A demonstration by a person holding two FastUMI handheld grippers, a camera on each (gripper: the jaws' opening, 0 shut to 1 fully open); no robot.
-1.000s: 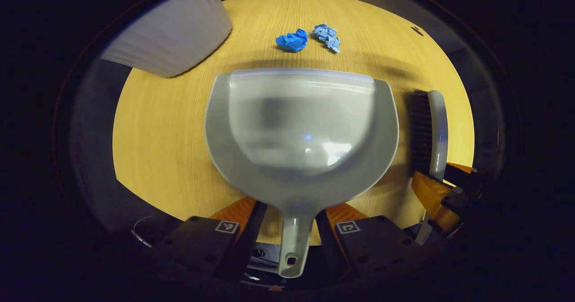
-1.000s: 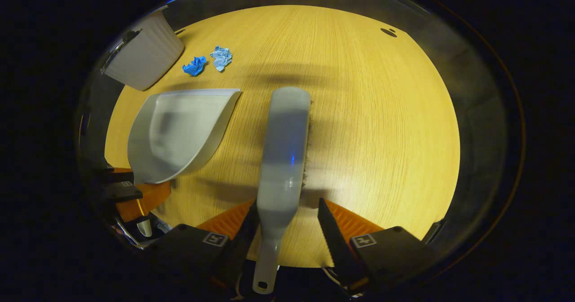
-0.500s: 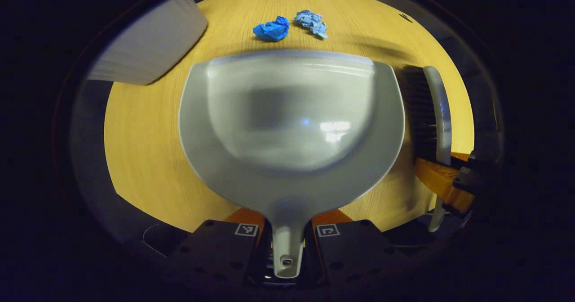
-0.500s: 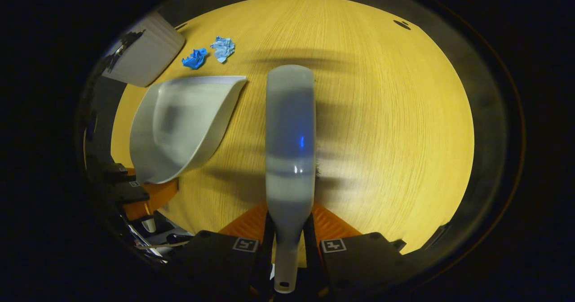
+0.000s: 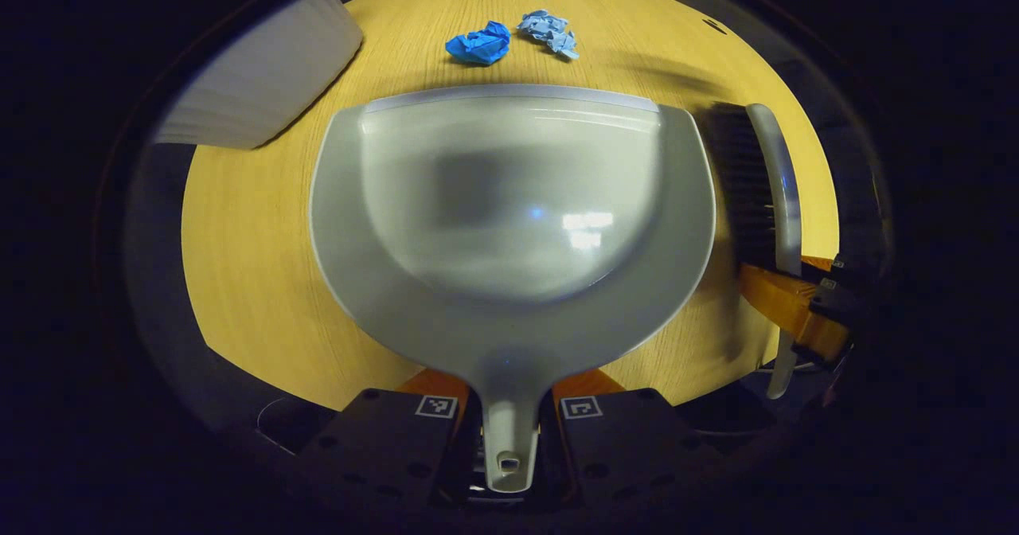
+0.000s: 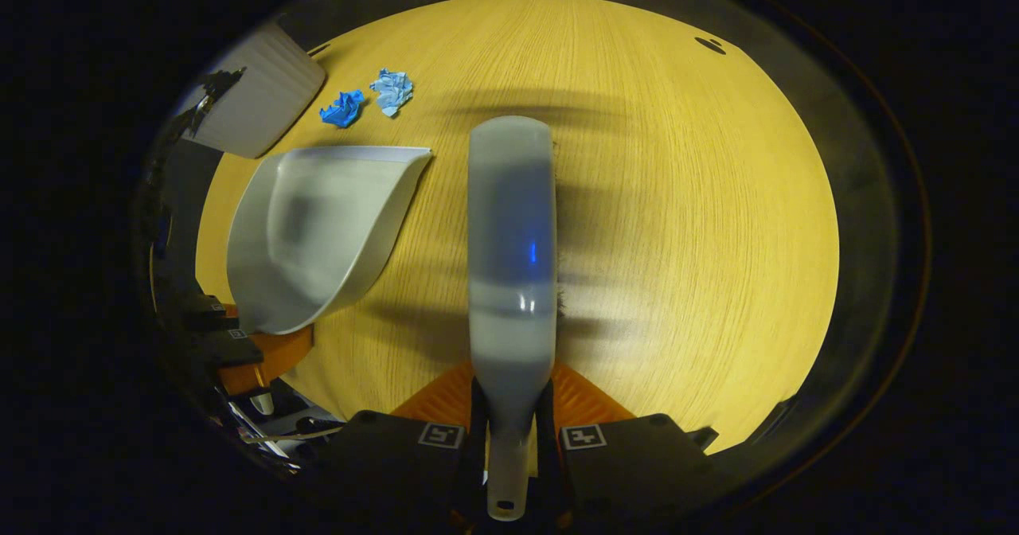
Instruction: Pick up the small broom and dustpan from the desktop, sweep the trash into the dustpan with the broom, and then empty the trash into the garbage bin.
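I saw a round pale wooden desktop (image 6: 677,201). A ribbed white garbage bin (image 5: 263,81) stood at its far left. My left gripper (image 5: 509,408) was clenched on the handle of the wide grey plastic dustpan (image 5: 509,216). My right gripper (image 6: 509,431) gripped the grey-backed small broom (image 6: 509,240) just right of it. Two crumpled blue paper scraps (image 5: 480,44) lay just beyond the pan's lip.

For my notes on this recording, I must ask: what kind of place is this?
Probably a staged desk for a cleaning exercise: a round wooden desktop, a pale ribbed garbage bin, and two crumpled blue paper scraps beyond the dustpan.
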